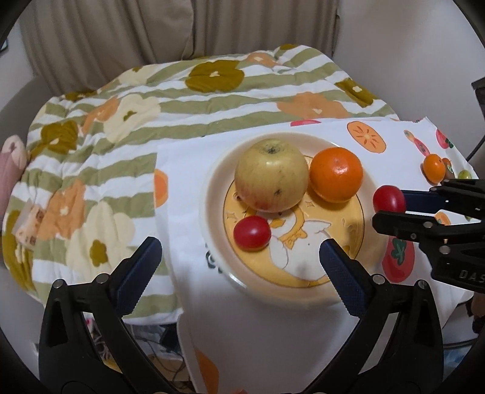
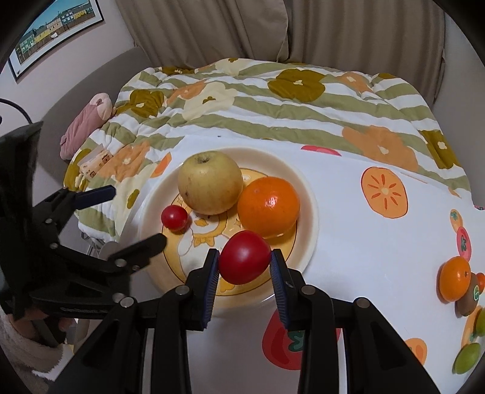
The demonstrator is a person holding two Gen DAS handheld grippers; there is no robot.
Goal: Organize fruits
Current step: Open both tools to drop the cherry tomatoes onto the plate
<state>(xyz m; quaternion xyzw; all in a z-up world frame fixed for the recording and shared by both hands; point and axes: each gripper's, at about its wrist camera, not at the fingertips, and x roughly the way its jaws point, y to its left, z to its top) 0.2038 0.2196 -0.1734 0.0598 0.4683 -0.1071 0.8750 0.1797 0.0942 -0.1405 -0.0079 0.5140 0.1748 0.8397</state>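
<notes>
We see the plate (image 2: 306, 194) holding a yellow apple (image 2: 210, 182), an orange (image 2: 268, 206) and a small tomato (image 2: 174, 216) — glossy, round. Our right tongs (image 2: 245, 264) grip a larger tomato (image 2: 244, 256) over the plate's near rim; our left tongs (image 1: 241, 253) gape wide above it. Under the plate lies a fruit-printed cloth (image 2: 348, 236) — beyond, a flowered quilt (image 2: 272, 100).

Beige curtains (image 2: 348, 33) hang across the top of the frame behind a bed under a green-striped flowered quilt (image 2: 272, 100). A framed picture of coloured houses (image 2: 57, 27) hangs upper left on a pale wall (image 2: 91, 51).
</notes>
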